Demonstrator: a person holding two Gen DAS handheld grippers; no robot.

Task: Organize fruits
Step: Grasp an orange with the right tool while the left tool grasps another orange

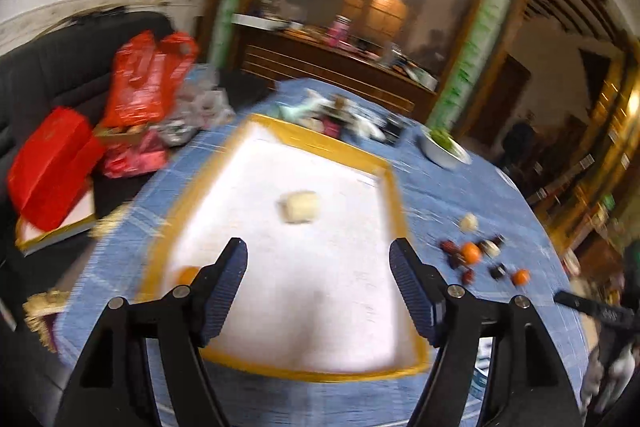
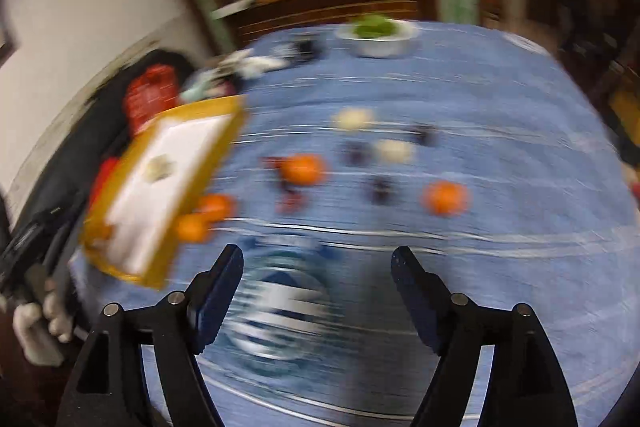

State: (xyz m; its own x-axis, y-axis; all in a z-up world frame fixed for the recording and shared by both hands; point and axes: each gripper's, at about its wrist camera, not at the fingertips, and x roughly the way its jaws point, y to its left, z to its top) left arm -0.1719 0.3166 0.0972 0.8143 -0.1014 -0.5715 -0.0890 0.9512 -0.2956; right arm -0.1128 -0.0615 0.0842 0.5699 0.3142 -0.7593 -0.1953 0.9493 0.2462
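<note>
Blue checked cloth [image 1: 440,195] covers the round table, and on it lies my shallow rectangular tray [image 1: 394,203] with its yellow rim and smooth white floor. My left tongs [image 1: 318,253] hang over the tray's near end, ribbed dark pads spread wide and holding nothing. One pale, lumpy fruit [image 1: 299,207] sits near the middle of the tray, and a round orange fruit [image 1: 187,274] shows in the near left corner, partly behind my left finger.

My right tongs [image 2: 318,259] are likewise wide apart and empty, above a blue-and-white round print on the cloth [image 2: 280,311] (the blur is heavy here). Beyond them, loose on the cloth, lie two glossy orange fruits [image 2: 303,169] [image 2: 446,198], two pale lumps [image 2: 354,118] [image 2: 394,150] and several small dark pieces [image 2: 382,189]. Two more oranges [image 2: 216,207] sit just beside the tray's edge. A white bowl of green stuff [image 2: 376,35] stands at the far side.
</note>
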